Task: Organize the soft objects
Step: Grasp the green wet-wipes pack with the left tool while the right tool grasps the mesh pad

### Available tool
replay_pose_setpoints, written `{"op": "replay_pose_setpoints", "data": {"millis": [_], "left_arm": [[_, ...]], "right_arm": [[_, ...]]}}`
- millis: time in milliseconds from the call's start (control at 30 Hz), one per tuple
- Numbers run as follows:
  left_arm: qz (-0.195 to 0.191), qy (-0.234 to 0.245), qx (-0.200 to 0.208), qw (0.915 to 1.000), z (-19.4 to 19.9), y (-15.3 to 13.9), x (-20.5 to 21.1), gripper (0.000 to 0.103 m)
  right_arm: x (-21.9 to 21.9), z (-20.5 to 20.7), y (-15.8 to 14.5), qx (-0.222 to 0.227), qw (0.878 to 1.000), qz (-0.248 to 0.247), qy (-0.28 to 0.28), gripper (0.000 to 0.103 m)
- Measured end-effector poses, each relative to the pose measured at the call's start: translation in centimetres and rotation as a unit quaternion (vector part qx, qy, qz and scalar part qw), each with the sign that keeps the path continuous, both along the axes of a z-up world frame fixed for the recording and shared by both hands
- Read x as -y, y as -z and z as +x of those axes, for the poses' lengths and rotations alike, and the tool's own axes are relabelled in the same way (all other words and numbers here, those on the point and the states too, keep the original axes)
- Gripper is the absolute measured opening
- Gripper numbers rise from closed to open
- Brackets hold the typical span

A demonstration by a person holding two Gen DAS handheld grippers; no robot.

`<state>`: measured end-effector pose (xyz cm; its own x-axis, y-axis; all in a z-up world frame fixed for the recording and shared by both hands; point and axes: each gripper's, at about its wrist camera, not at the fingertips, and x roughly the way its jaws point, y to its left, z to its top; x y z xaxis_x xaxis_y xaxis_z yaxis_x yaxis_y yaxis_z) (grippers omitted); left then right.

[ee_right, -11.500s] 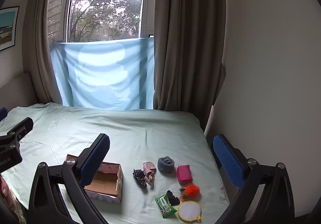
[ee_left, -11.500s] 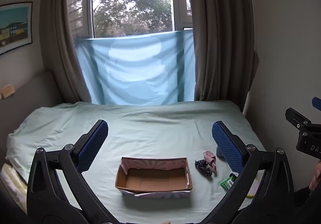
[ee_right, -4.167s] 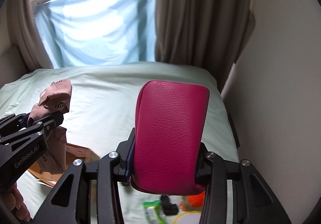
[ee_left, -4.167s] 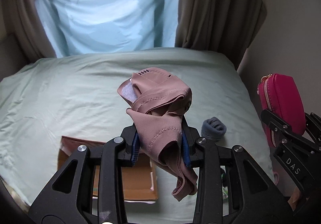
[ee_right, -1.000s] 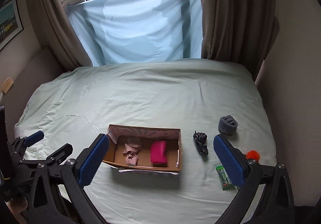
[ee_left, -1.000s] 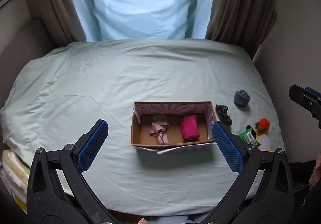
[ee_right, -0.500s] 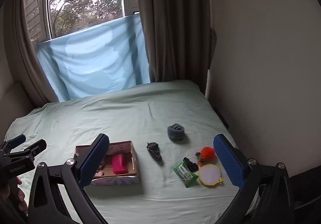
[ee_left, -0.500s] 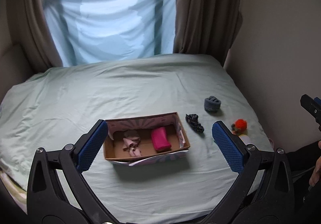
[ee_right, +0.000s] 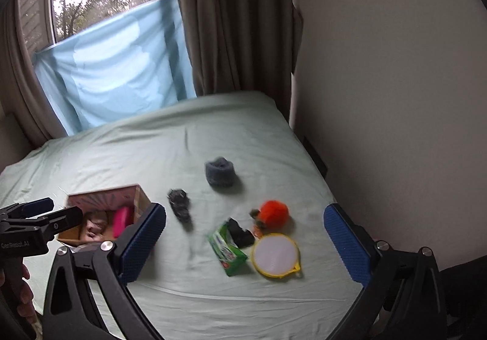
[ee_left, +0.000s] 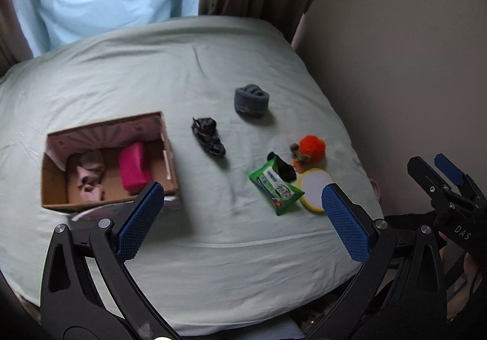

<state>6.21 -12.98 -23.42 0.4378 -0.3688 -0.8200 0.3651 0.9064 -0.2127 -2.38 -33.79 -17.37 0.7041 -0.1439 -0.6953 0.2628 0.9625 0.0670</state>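
Note:
An open cardboard box [ee_left: 170,157] [ee_right: 141,196] lies on the bed at the left. It holds a pink cloth [ee_left: 89,172] and a magenta pouch [ee_left: 134,168] [ee_right: 120,219]. On the sheet to its right lie a dark patterned scrunchie [ee_left: 208,136] [ee_right: 179,204], a rolled grey sock [ee_left: 251,99] [ee_right: 219,171], an orange pompom [ee_left: 310,146] [ee_right: 274,212], a small black item [ee_left: 281,168] [ee_right: 240,233], a green wipes pack [ee_left: 275,186] [ee_right: 228,250] and a round yellow-rimmed mirror [ee_left: 316,189] [ee_right: 275,254]. My left gripper [ee_left: 240,218] and right gripper [ee_right: 245,238] are open and empty above the bed's near edge.
The pale green bed [ee_left: 152,72] runs back to a blue sheet [ee_right: 115,69] hung over the window and brown curtains [ee_right: 234,14]. A bare wall [ee_right: 395,81] borders the bed on the right. The right gripper shows at the right edge of the left wrist view [ee_left: 441,181].
Both grippers have swung right and down toward the loose items; the box has slid left in both views. Both grippers stay open and empty.

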Motion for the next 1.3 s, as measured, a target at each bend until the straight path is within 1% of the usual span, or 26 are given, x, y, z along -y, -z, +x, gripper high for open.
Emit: {"op": "replay_pose_setpoints", "data": {"millis": [67, 167, 300, 400, 500, 667, 800, 867, 1033, 1100, 1200, 1300], "left_arm": [[-0.007, 0.005, -0.032, 0.9995, 0.8, 3.1, 2.0, 0.103], [-0.034, -0.001, -0.082, 0.9961, 2.0, 7.7, 4.3, 0.103], [-0.055, -0.022, -0.122, 0.9908, 3.7, 13.1, 6.4, 0.102], [-0.054, -0.034, -0.135, 0.9888, 5.2, 16.2, 7.7, 0.101], [-0.056, -0.041, -0.151, 0.9861, 6.5, 19.1, 9.0, 0.097], [-0.054, -0.046, -0.174, 0.9822, 7.8, 22.5, 10.6, 0.087], [-0.053, -0.041, -0.188, 0.9800, 8.3, 24.7, 11.9, 0.081], [-0.051, -0.039, -0.196, 0.9785, 8.4, 25.5, 12.4, 0.075], [-0.055, -0.032, -0.214, 0.9748, 8.6, 27.2, 13.2, 0.070], [-0.052, -0.030, -0.215, 0.9747, 8.7, 27.6, 13.5, 0.068], [-0.044, -0.025, -0.211, 0.9762, 8.5, 27.8, 13.8, 0.066], [-0.039, -0.022, -0.204, 0.9779, 8.3, 27.7, 13.7, 0.061]], "right_arm": [[1.8, 0.4, 2.8, -0.014, 1.000, 0.009, 0.003, 0.103], [4.1, 1.0, 7.1, -0.036, 0.999, 0.016, 0.007, 0.103], [6.2, 1.9, 12.7, -0.060, 0.998, 0.021, 0.003, 0.103], [7.0, 2.8, 16.6, -0.079, 0.997, 0.016, -0.007, 0.103], [7.5, 3.5, 20.0, -0.083, 0.996, 0.011, -0.017, 0.103], [7.7, 4.6, 24.4, -0.094, 0.995, 0.014, -0.039, 0.103], [7.2, 5.5, 26.7, -0.099, 0.993, 0.009, -0.060, 0.103], [6.9, 6.0, 27.4, -0.102, 0.992, 0.010, -0.068, 0.103], [6.6, 7.0, 28.6, -0.114, 0.990, 0.011, -0.080, 0.103], [6.8, 7.3, 29.0, -0.118, 0.990, 0.015, -0.079, 0.100], [7.0, 7.6, 29.3, -0.121, 0.989, 0.018, -0.079, 0.099], [6.9, 7.9, 29.5, -0.126, 0.989, 0.011, -0.082, 0.097]]}}
